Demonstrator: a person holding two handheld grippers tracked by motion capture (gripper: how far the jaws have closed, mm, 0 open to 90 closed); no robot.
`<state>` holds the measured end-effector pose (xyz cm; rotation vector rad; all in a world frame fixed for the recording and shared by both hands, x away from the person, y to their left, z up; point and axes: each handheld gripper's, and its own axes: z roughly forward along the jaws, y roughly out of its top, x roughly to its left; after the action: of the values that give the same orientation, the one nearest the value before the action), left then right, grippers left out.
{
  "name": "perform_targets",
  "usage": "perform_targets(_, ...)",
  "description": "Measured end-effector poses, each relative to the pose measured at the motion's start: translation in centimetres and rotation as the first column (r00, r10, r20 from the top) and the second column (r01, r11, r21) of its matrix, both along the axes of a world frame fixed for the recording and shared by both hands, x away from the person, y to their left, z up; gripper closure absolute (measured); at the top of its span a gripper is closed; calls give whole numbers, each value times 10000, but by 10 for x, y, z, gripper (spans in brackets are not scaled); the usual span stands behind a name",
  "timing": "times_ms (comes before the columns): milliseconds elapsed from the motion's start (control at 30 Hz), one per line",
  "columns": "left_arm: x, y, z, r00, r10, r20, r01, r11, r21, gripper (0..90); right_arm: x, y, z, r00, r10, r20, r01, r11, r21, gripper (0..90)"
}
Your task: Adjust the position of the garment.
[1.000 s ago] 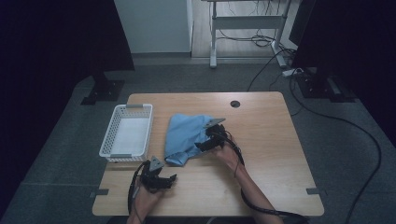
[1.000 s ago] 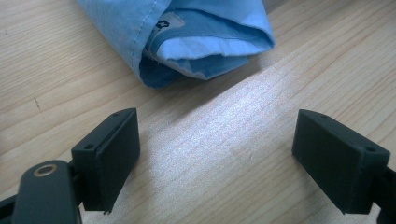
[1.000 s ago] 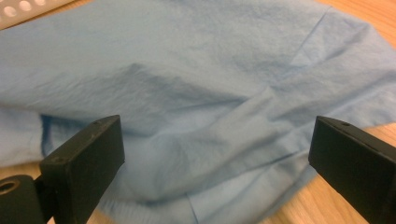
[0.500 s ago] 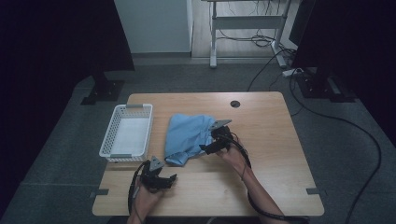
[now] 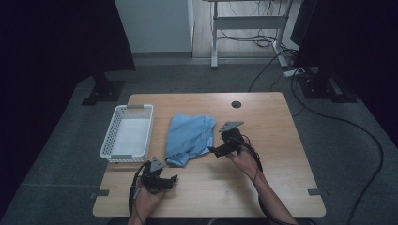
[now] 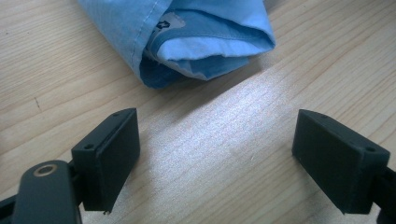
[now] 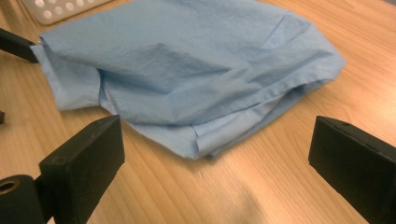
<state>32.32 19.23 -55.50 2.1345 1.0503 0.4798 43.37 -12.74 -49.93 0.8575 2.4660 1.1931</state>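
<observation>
Garment: blue shirt (image 5: pixel 190 138), loosely folded, lying flat on the wooden surface (image 5: pixel 281 187) near its middle, just right of the white basket (image 5: pixel 127 132) but apart from it.
Long axis: runs from the far side of the surface toward the person, tilted a little so that the near end points at the left hand.
Near end: bunched fold with inner label showing (image 6: pixel 205 42), straight ahead of the left jaws in the left gripper view, a strip of bare wood between.
Right edge: layered hem (image 7: pixel 233 126), straight ahead of the right jaws in the right gripper view, close but not touched.
Left gripper (image 5: pixel 164 180): low at the near-left of the surface; jaws wide apart, nothing between them except wood.
Right gripper (image 5: pixel 219 149): just beside the shirt's right edge at mid-length, pointing left at it; jaws wide apart and empty.
Nearer hand: right, by a clear margin at the side hem; the left lies a short reach from the near corner.
Likely next move: judged a pinch on the right hem, needing only a short push leftward and down so that 1 jaw slides under the layers.
Risk: catching only the top layer.
</observation>
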Motion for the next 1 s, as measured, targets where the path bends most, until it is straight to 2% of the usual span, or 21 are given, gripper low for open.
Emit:
perform_targets(400, 0, 0, 0, 10000, 21, 2, -21, 10000, 1, 145, -19, -30, 9, 9995, -311, 87, 311, 9995, 18, 33)
perform_targets(1000, 0, -1, 0, 10000, 67, -1, -67, 10000, 2, 146, -51, -82, 7, 9948, -1010, 109, 1008, 9947, 184, 33)
